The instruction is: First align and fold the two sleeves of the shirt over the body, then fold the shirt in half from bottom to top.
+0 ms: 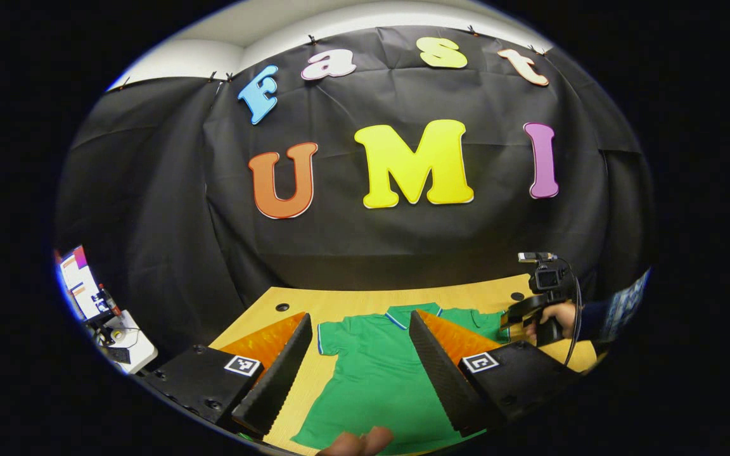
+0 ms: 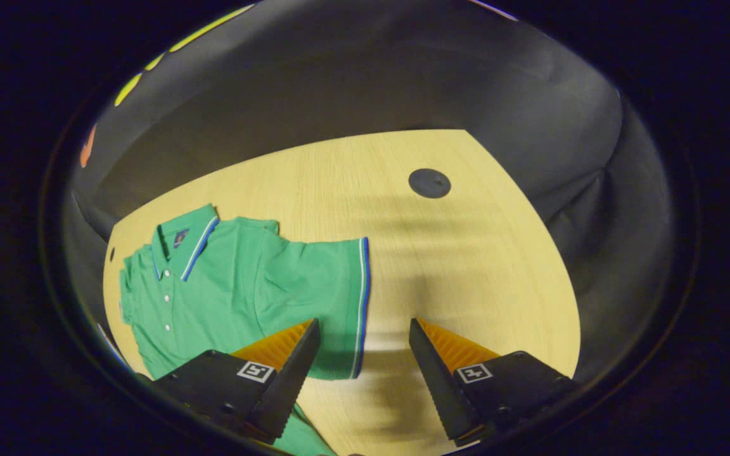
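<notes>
Left gripper (image 1: 360, 354) fingers apart above the green short-sleeved polo shirt with blue-and-white trim (image 1: 377, 373), nothing between them.
Shirt lies flat on the pale wooden table (image 2: 466, 253), sleeves unfolded; right gripper (image 2: 365, 361) fingers apart over the striped cuff of one sleeve (image 2: 314, 278), not gripping it.

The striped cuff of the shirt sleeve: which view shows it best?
The right gripper view: the striped cuff lies flat and unhidden, just ahead of the open right gripper. In the left gripper view, the sleeve cuffs are far off and small.
</notes>
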